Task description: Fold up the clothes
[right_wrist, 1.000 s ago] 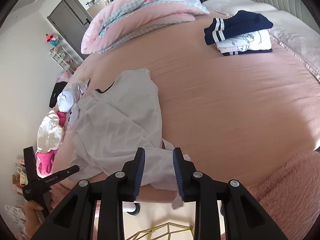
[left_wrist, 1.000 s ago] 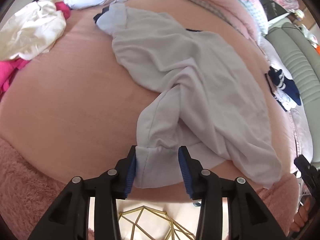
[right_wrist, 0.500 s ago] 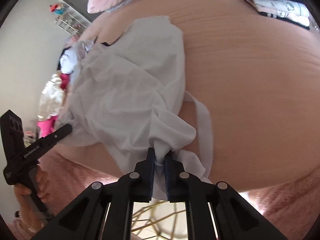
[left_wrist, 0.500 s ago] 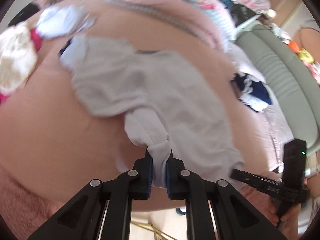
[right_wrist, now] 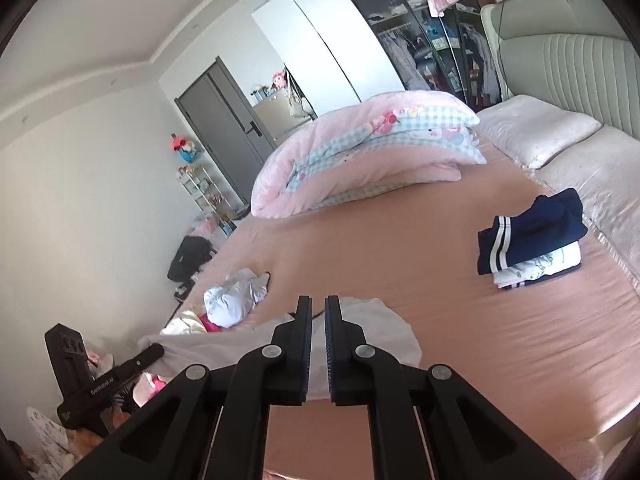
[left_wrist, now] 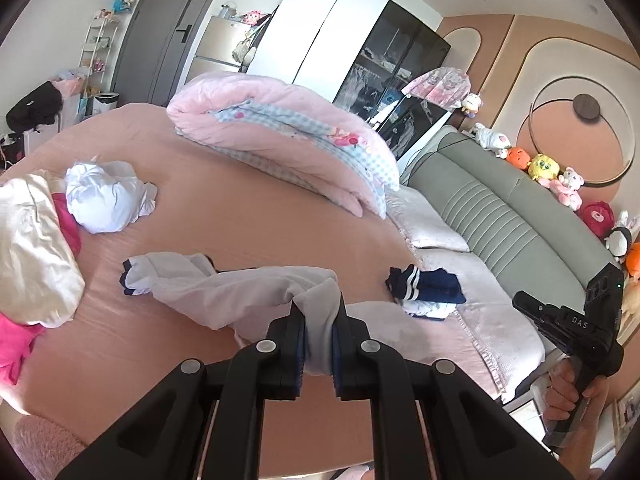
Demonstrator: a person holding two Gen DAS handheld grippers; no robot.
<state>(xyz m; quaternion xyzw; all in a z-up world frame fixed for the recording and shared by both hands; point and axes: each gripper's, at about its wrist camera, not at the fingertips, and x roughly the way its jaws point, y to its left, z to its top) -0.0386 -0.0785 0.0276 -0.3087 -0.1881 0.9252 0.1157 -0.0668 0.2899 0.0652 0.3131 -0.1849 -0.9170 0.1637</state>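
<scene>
Clamping a bunched fold of the white garment in the left gripper, jaws pressed together on the cloth after closing on it within the last second. Pinching another edge of that same garment in the right gripper, jaws likewise just drawn nearly together with thin cloth between them. Hanging from both grips, the rest of the fabric trailing down onto the pink bedsheet, with the navy-trimmed end (a cuff or a collar, hard to tell which) lying flat on the sheet to the left. Showing, at the right edge of the left wrist view, a person's hand wrapped around the other tool's handle.

Lying farther along the sheet: a crumpled white bundle at the left, beside a cream garment over something bright pink; well apart at the right, a folded stack with a navy striped piece on top, sitting near the pale pillows. Resting beyond those, a folded pink quilt with blue checked lining. Standing farthest back: a grey-green padded headboard lined with plush toys, a wardrobe and a dark grey door.
</scene>
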